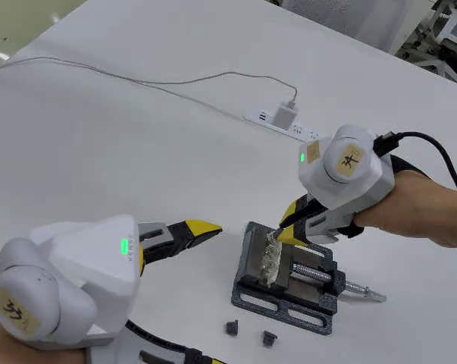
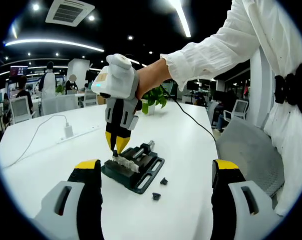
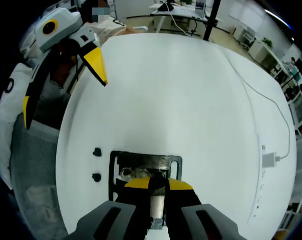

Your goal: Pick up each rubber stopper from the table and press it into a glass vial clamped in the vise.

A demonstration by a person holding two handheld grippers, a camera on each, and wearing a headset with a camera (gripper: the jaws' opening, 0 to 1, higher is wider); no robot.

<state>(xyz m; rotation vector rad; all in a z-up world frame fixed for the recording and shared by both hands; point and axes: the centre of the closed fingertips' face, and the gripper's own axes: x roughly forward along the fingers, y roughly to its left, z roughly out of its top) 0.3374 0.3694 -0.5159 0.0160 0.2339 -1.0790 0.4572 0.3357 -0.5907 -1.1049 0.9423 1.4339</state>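
Observation:
A dark vise (image 1: 319,292) (image 2: 140,172) (image 3: 145,161) clamps a row of clear glass vials (image 1: 271,259) (image 2: 122,160) (image 3: 126,173). My right gripper (image 1: 281,230) (image 2: 117,145) (image 3: 159,183) points down at the vial row, its yellow tips shut on a small dark rubber stopper right over the vial mouths. Two loose dark stoppers (image 1: 231,327) (image 1: 269,338) (image 3: 96,151) (image 2: 156,196) lie on the table beside the vise base. My left gripper (image 1: 205,292) (image 2: 156,166) (image 3: 63,95) hangs open and bare, a short way from the vise.
A white power strip (image 1: 277,125) with a plugged charger and a long cable lies at the back of the white table (image 1: 99,144). The vise's screw handle (image 1: 361,289) sticks out to the right. A person's white sleeve (image 2: 211,50) reaches in behind the right gripper.

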